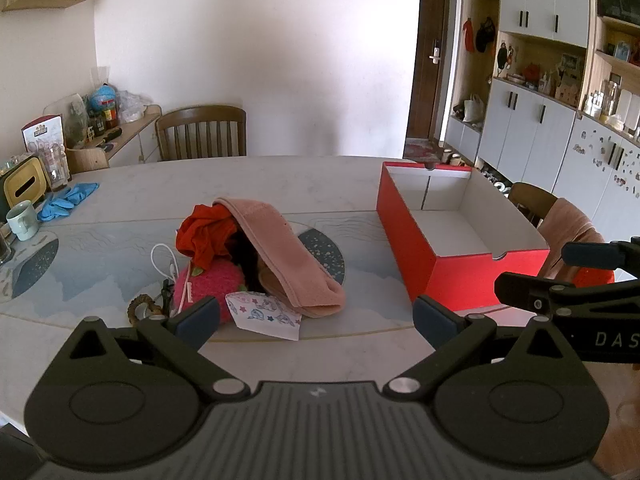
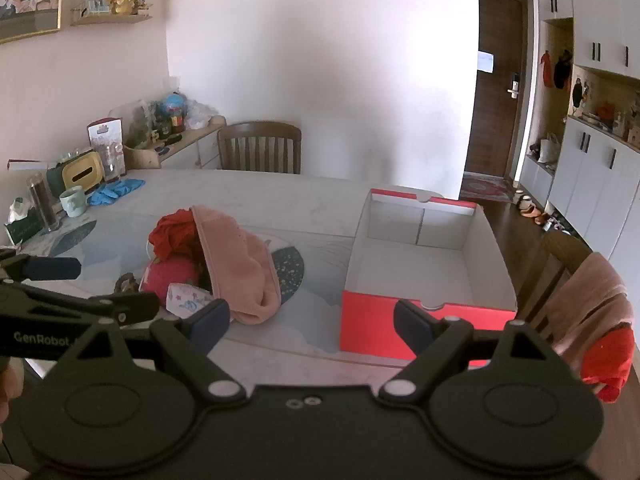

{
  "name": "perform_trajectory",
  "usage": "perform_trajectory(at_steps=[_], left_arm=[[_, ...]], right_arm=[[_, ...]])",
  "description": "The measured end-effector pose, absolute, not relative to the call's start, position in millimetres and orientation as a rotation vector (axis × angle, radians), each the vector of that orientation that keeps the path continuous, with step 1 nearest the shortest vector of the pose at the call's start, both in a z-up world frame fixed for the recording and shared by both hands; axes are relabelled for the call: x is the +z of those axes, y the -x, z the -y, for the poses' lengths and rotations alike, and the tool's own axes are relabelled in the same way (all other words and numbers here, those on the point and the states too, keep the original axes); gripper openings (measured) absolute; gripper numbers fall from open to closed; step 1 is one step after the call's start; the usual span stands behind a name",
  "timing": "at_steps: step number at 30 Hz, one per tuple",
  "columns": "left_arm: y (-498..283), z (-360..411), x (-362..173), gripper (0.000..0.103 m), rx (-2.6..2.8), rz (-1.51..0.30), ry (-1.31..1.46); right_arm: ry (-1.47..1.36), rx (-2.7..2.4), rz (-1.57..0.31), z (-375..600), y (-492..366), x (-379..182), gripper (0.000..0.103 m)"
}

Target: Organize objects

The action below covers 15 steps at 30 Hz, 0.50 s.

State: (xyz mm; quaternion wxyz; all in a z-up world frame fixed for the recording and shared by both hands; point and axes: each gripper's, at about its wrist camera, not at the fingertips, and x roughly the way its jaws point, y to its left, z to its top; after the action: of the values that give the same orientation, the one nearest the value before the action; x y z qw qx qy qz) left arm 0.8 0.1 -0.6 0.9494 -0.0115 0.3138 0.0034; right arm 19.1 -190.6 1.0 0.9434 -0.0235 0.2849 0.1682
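Red box [image 1: 460, 276] on marble table [image 1: 328, 184].

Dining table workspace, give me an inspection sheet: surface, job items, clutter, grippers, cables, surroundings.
Surface: pale table with a patterned mat under the pile.
Job's things: open red box, nothing seen inside; pile beside it with pink towel, red cloth, pink plush ball, printed face mask.
Clutter: blue gloves, mug, tissue box at the far left edge.
Grippers: left gripper and right gripper open, holding nothing.
Cables: white cord by the pile.
Surroundings: wooden chair, cabinets, door.
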Motion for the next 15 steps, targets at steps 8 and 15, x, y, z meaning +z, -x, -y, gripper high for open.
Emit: perform_trajectory(at_steps=[8,15], left_arm=[[-3.7,-3.6,1.6,0.103,0.008,-0.643,0.026],[-7.0,-3.1,-1.2,0.103,0.005,-0.637,0.022]], right_arm=[[0.049,0.343,-0.581,190.6,-21.0,-0.8,0.089],[0.051,0.343,-0.582,191.2,-21.6,-0.8,0.089]])
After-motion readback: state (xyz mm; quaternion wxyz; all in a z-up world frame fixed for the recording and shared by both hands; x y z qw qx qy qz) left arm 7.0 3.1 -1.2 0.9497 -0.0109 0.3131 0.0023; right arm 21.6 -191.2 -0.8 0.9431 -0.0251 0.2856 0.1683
